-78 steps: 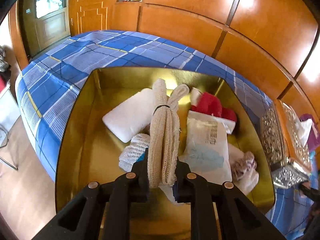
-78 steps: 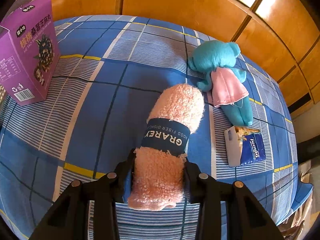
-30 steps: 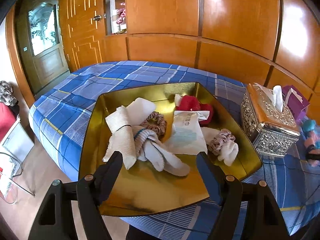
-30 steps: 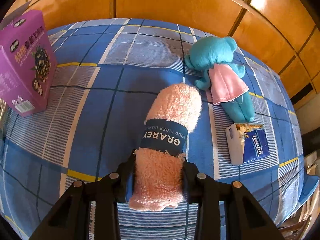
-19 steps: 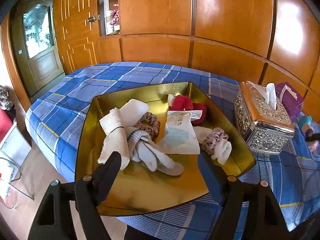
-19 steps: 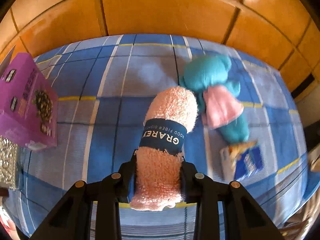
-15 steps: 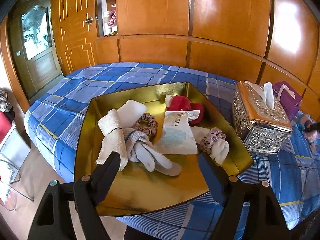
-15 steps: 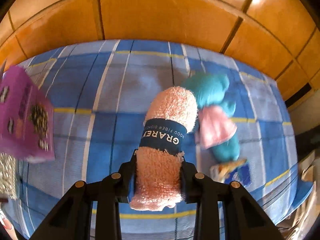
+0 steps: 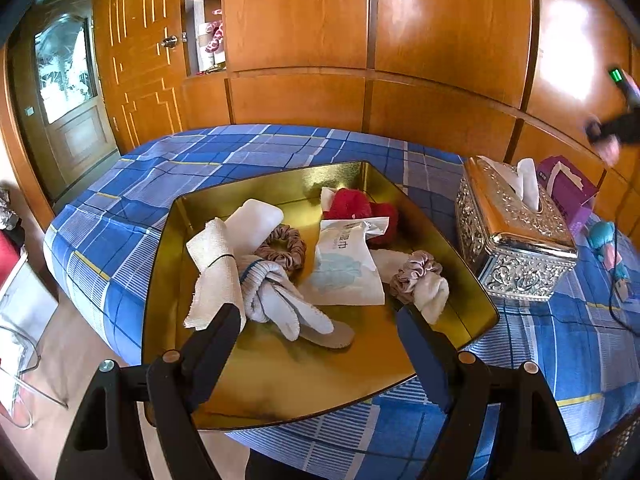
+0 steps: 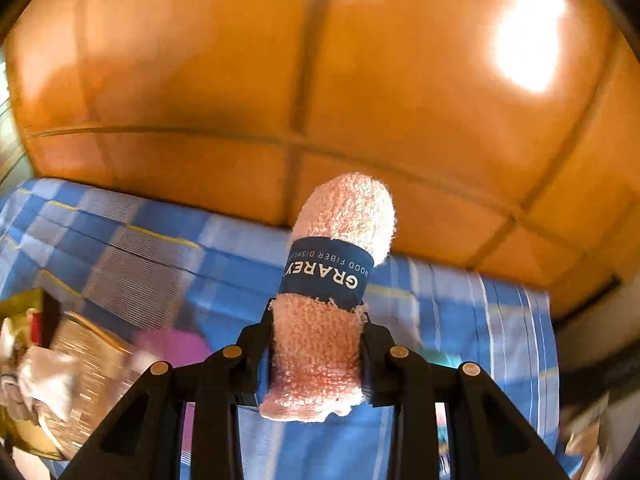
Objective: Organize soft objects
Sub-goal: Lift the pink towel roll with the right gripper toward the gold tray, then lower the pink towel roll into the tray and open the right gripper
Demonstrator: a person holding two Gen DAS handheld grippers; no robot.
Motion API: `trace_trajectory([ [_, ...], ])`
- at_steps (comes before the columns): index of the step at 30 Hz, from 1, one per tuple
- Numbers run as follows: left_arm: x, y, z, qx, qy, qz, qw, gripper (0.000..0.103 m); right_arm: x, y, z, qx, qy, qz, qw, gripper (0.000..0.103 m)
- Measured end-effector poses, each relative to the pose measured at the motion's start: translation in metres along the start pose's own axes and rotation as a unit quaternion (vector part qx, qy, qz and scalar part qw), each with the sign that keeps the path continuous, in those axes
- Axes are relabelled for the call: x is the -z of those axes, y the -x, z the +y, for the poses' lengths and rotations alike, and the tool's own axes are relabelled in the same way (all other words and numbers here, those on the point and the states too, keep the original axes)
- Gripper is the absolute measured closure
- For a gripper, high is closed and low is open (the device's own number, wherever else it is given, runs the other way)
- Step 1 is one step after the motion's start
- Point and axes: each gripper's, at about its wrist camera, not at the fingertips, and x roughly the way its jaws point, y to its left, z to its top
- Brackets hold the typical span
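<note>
My right gripper [image 10: 318, 340] is shut on a rolled pink dishcloth [image 10: 344, 208] with a dark blue paper band, held in the air above the blue checked tablecloth [image 10: 140, 256]. In the left wrist view that gripper is a dark blur [image 9: 616, 128] high at the right. My left gripper [image 9: 318, 320] hangs open and empty over the near side of the gold tray [image 9: 280, 392]. In the tray lie a beige cloth roll [image 9: 212, 276], a white pad [image 9: 256, 220], grey-white socks [image 9: 280, 300], two scrunchies [image 9: 282, 246], a wipes packet [image 9: 344, 268] and a red item [image 9: 360, 208].
An ornate silver tissue box [image 9: 516, 240] stands right of the tray, with a purple carton [image 9: 564, 188] behind it and a teal plush toy [image 9: 608, 248] beyond. Wood-panelled walls close the back. The table's left edge drops to the floor.
The right gripper has risen off the tablecloth with the pink dishcloth and swung so the tray and tissue box appear at its left. The left gripper stayed in place, open.
</note>
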Motion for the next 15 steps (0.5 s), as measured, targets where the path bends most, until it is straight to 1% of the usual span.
trace_trajectory([
  [4,0.001,0.001,0.001,0.002,-0.003,0.001,1.0,0.022,-0.022,0.015,0.058,-0.032,0.054,-0.03,0.998,0.07],
  [8,0.002,0.002,0.001,0.001,-0.004,0.003,1.0,0.022,-0.031,0.031,0.122,-0.08,0.109,-0.061,0.989,0.07],
  [10,0.004,0.002,0.002,0.0,-0.004,0.005,1.0,0.022,-0.03,0.039,0.152,-0.106,0.137,-0.073,0.982,0.07],
  [12,0.005,0.003,0.004,-0.002,-0.002,0.005,1.0,0.021,-0.025,0.048,0.187,-0.14,0.17,-0.08,0.972,0.07],
  [15,0.006,0.005,0.01,-0.007,0.003,0.004,1.0,0.021,-0.007,0.061,0.234,-0.19,0.221,-0.084,0.953,0.07],
])
